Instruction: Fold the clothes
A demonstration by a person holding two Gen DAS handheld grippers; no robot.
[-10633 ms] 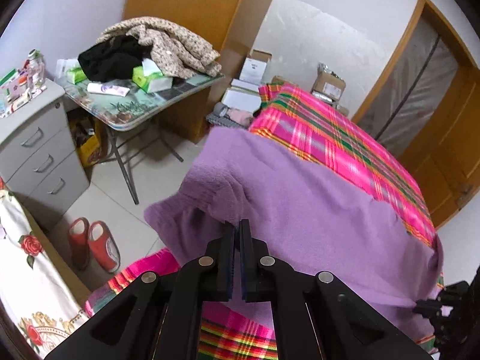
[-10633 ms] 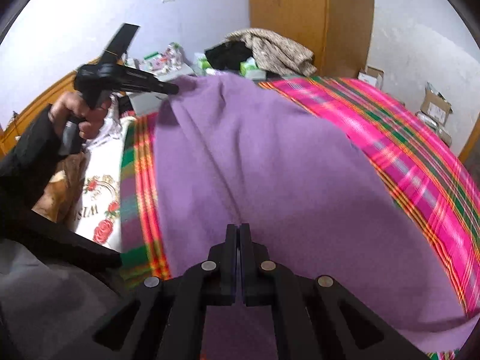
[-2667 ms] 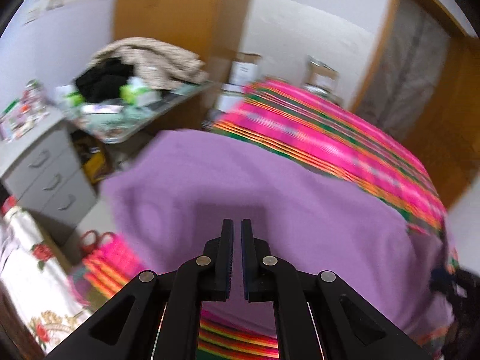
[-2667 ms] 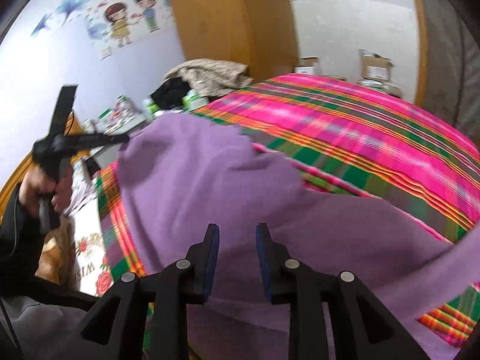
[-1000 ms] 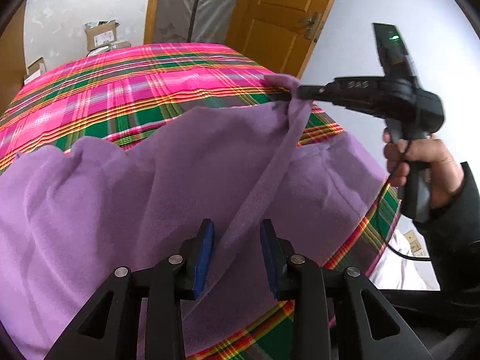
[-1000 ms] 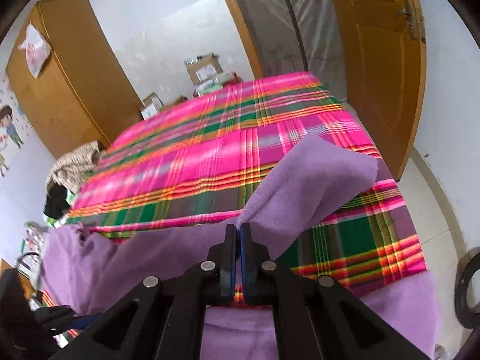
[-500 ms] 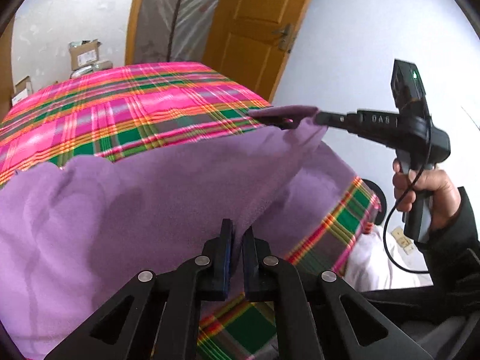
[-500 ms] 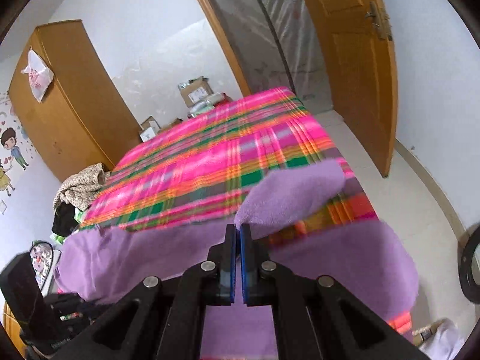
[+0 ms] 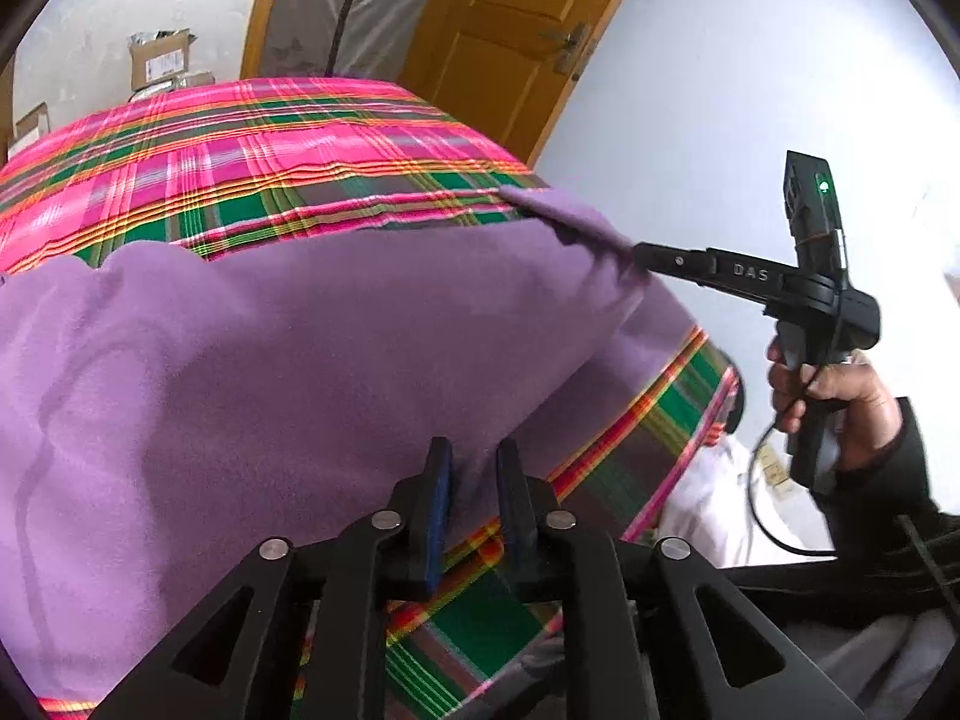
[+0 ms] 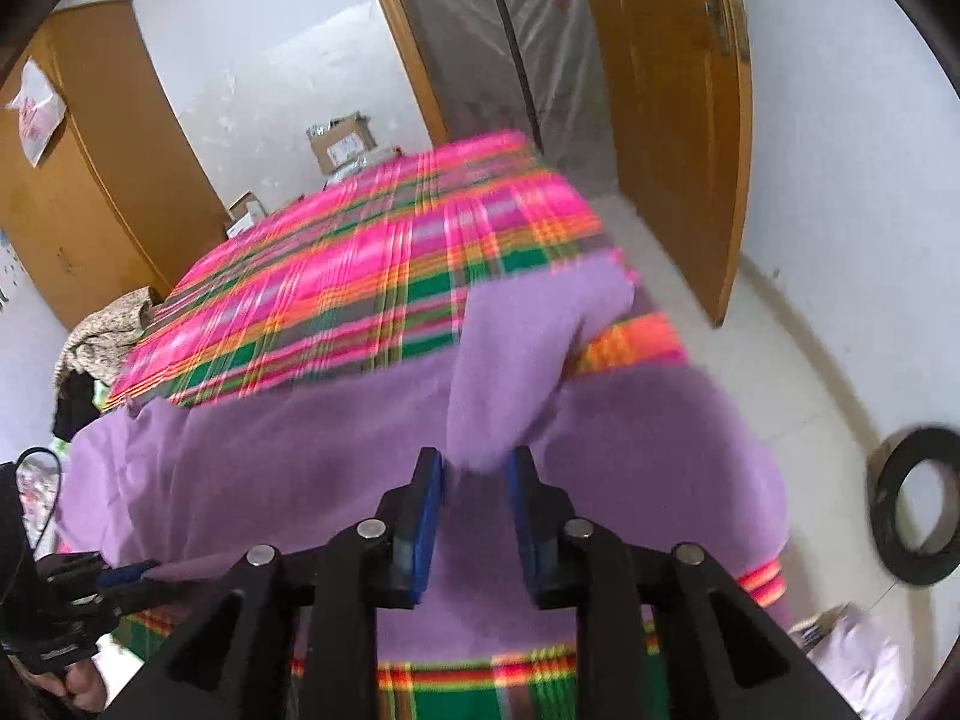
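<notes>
Lying across the pink-green plaid bedspread (image 9: 252, 138) is the purple cloth (image 9: 240, 360), spread w/ one corner flopped over near the bed's far edge by the door. Left gripper (image 9: 471, 480): jaws just opening, slightly parted, cloth edge between them, pads not pressing. Right gripper (image 10: 475, 483): jaws just opening too, cloth corner loose in the gap, let go.

Purple cloth (image 9: 252, 360) on plaid bedspread (image 9: 252, 138)

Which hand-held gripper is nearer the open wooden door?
Right hand-held gripper, at the purple fleece's door-side corner. Left hand-held gripper sits farther along the near edge from the wooden door.
</notes>
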